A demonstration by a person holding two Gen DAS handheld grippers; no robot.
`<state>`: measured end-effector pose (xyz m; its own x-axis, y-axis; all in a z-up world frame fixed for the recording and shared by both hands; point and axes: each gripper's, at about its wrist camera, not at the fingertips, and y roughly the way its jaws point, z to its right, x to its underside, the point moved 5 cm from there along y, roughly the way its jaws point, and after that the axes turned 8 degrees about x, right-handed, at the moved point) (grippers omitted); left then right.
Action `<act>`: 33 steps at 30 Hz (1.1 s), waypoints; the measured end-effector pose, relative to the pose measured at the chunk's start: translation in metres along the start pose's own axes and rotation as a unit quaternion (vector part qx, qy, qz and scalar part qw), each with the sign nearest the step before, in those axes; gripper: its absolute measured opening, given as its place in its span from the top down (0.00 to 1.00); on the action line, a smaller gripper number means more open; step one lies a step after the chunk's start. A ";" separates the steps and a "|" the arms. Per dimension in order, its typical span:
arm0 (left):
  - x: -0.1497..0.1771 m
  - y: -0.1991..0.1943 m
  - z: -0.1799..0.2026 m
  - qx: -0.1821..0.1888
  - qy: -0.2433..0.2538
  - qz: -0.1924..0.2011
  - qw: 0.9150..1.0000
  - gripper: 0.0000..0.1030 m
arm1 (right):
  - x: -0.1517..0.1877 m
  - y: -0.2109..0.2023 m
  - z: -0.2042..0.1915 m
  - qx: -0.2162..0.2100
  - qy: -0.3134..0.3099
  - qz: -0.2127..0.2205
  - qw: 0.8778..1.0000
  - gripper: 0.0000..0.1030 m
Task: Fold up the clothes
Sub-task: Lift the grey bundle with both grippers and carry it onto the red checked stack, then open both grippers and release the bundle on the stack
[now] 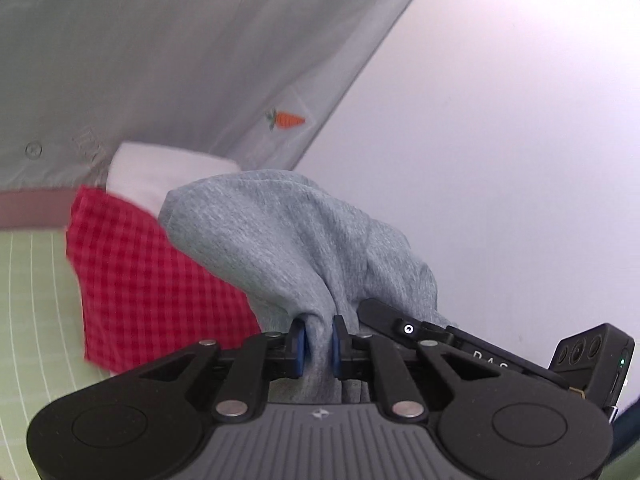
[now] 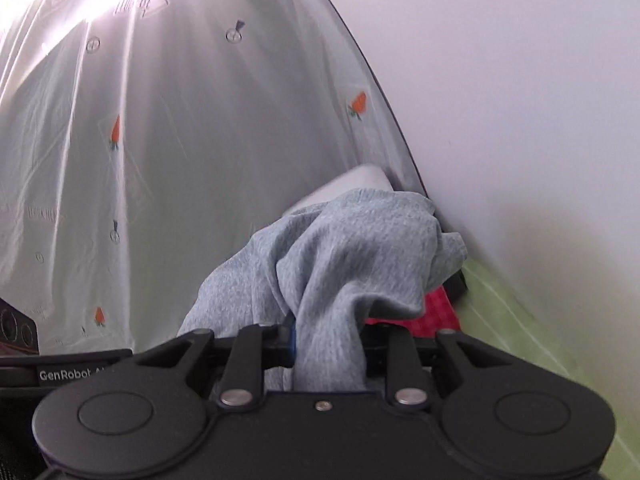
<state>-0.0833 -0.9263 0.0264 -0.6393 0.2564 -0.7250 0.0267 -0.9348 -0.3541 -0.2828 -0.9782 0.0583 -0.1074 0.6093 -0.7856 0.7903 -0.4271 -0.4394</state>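
A grey knit garment (image 1: 280,240) hangs bunched from both grippers. My left gripper (image 1: 319,340) is shut on a fold of it, the cloth pinched between the blue pads. My right gripper (image 2: 326,340) is shut on another fold of the same grey garment (image 2: 360,256), which drapes over its fingers and hides the right pad. The right gripper's black body (image 1: 460,340) shows just right of the left one, so the two are close together. A red checked garment (image 1: 152,280) lies behind and below the grey one; a piece of it shows in the right wrist view (image 2: 436,312).
A green lined mat (image 1: 36,312) covers the surface below, also in the right wrist view (image 2: 520,320). A pale curtain with carrot prints (image 2: 160,160) hangs behind. A white wall (image 1: 500,140) stands to the right. A white folded item (image 1: 160,176) lies behind the red garment.
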 end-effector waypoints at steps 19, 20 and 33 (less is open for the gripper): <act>-0.026 0.067 -0.181 -0.240 -0.001 -0.024 0.970 0.29 | -0.001 0.208 0.037 0.170 -0.112 -0.078 0.976 0.28; -0.023 0.065 -0.178 -0.239 0.004 -0.029 0.971 0.29 | 0.003 0.200 0.037 0.177 -0.119 -0.081 0.974 0.27; 0.025 -0.037 -0.095 -0.229 0.046 -0.001 0.972 0.00 | 0.049 0.076 0.018 0.169 -0.096 -0.097 0.976 0.13</act>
<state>-0.0276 -0.8620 -0.0347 -0.5686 0.2994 -0.7662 0.3784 -0.7318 -0.5668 -0.2392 -0.9930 -0.0212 -0.3728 0.5778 -0.7260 0.5023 -0.5322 -0.6815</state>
